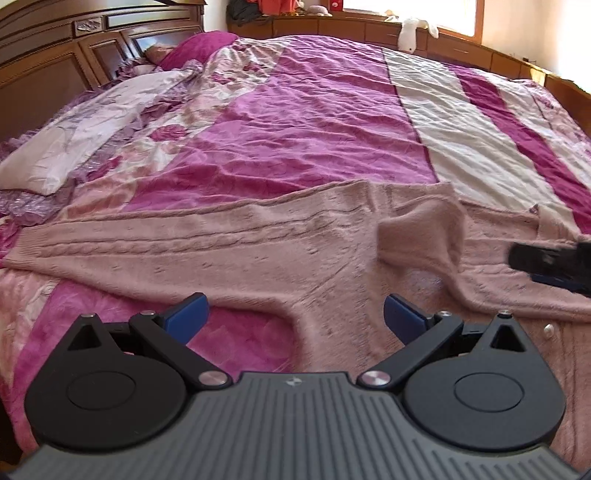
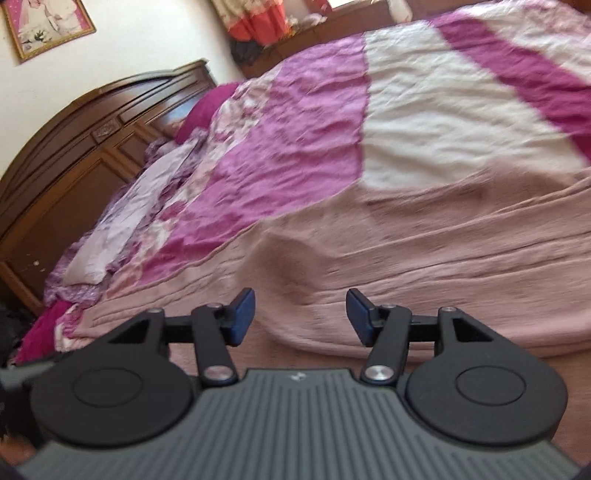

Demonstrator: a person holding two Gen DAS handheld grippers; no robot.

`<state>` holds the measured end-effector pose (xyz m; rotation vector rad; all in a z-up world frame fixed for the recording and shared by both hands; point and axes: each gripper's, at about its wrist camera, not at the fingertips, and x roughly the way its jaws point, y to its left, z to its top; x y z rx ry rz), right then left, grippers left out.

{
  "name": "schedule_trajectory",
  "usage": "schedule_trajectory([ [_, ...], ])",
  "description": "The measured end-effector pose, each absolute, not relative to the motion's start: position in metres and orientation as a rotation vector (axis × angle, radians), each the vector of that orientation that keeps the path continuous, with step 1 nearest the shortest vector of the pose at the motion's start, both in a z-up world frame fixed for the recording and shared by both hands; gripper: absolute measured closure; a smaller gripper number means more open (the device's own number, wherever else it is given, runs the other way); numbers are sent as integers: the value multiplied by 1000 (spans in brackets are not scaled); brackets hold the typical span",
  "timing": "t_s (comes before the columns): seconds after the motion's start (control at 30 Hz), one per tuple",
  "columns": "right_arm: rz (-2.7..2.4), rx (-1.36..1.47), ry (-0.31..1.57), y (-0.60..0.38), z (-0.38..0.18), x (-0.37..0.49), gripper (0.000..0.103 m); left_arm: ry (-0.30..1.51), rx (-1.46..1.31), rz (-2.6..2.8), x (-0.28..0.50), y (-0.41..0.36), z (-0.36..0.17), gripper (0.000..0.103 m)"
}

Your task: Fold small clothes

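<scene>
A dusty-pink cable-knit sweater lies spread on the bed, one sleeve stretched out to the left and a folded bump of fabric near its middle. My left gripper hovers open just above the sweater's near edge, nothing between its blue pads. The right gripper shows at the right edge of the left wrist view, over the sweater's right part. In the right wrist view, that gripper is open low over the pink knit, which looks blurred.
The sweater rests on a magenta, pink and white bedspread. A wooden headboard and pillows are at the left. A wooden ledge with a white stuffed toy runs along the far side.
</scene>
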<state>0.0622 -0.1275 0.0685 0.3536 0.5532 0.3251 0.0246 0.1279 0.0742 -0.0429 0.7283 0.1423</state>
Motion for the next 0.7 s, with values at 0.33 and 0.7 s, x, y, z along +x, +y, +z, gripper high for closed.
schedule_trajectory([
  [0.33, -6, 224, 502, -206, 59, 30, 45, 674, -68, 95, 77, 113, 77, 0],
  [0.7, -138, 163, 503, -247, 25, 17, 47, 723, -144, 40, 122, 110, 49, 13],
])
